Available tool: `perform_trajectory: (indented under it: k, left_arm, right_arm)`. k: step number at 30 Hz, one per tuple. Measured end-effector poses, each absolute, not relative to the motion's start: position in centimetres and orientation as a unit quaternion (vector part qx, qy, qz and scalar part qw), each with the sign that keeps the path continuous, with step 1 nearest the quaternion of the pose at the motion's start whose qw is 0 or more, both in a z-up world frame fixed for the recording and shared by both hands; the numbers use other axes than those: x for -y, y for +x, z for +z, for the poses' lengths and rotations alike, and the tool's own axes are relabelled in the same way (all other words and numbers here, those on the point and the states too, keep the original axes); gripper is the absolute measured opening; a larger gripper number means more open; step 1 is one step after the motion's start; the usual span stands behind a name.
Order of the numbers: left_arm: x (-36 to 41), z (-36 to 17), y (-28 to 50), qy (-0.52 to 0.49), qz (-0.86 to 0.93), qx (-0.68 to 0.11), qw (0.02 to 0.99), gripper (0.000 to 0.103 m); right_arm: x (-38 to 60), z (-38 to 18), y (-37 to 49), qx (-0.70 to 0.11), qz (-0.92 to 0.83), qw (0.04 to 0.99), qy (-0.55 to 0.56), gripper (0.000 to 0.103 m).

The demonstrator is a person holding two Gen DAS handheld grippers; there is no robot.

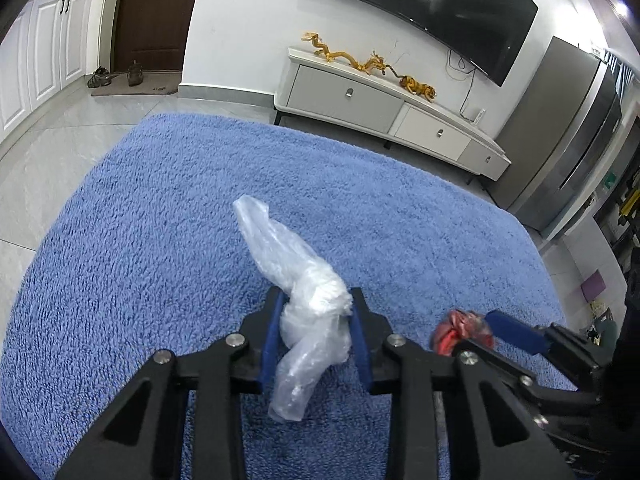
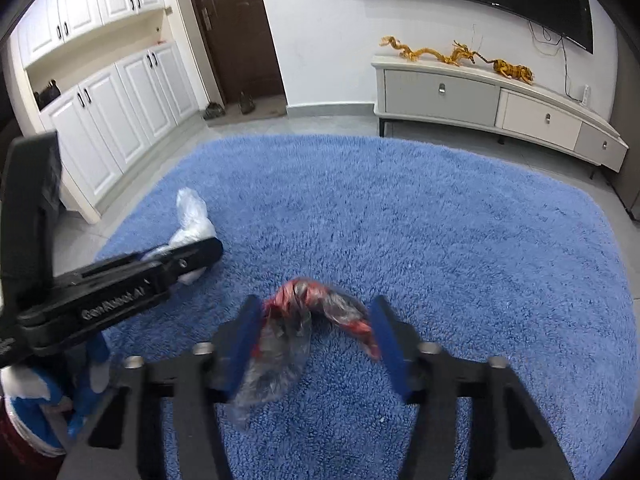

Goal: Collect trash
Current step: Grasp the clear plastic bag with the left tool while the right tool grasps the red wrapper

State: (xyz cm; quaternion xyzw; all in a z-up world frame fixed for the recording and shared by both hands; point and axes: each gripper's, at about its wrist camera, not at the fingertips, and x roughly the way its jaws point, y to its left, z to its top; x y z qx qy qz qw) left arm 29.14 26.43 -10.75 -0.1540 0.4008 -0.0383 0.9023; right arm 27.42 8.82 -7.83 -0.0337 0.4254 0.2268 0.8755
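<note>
So both pieces of trash look picked up at this point, hanging above the blue rug [image 1: 160, 200]. Going left to right: the left gripper [image 1: 316, 316] has its jaws pinched in on a crumpled clear plastic bag [image 1: 304, 280], one end sticking up past the pads and the other drooping down toward the rug. To its right, the right gripper [image 2: 316, 332] has a red and clear wrapper [image 2: 304, 312] between its jaws. They sit wider than the left ones, with the wrapper stretched across and touching both pads, so I'd say it's held, but loosely.

My read is the pickup step is basically done and carrying to a bin comes next. No bin shows in either view, so the next move means turning away from the rug to find one, keeping the squeeze on that floppy wrapper.
</note>
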Motion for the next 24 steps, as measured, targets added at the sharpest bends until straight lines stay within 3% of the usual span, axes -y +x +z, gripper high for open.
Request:
perform_trajectory:
  k: [3,5,24]
  left_arm:
    - [-26.7,-10.8,29.0,-0.154,-0.035,-0.400,0.903,0.028]
    - [-26.5,-10.6,28.8,-0.146,-0.030,-0.396,0.906,0.027]
    - [-24.8,-5.0,17.6,-0.114,-0.037,-0.341,0.933,0.027]
  right_arm:
    - [-8.4,-7.8,26.8,-0.426,0.230,0.875,-0.026,0.018]
    - [-7.6,-7.2,25.9,-0.422,0.226,0.878,-0.020,0.010]
    - [-2.3,-1.4,16.9,-0.386,0.219,0.896,0.036,0.007]
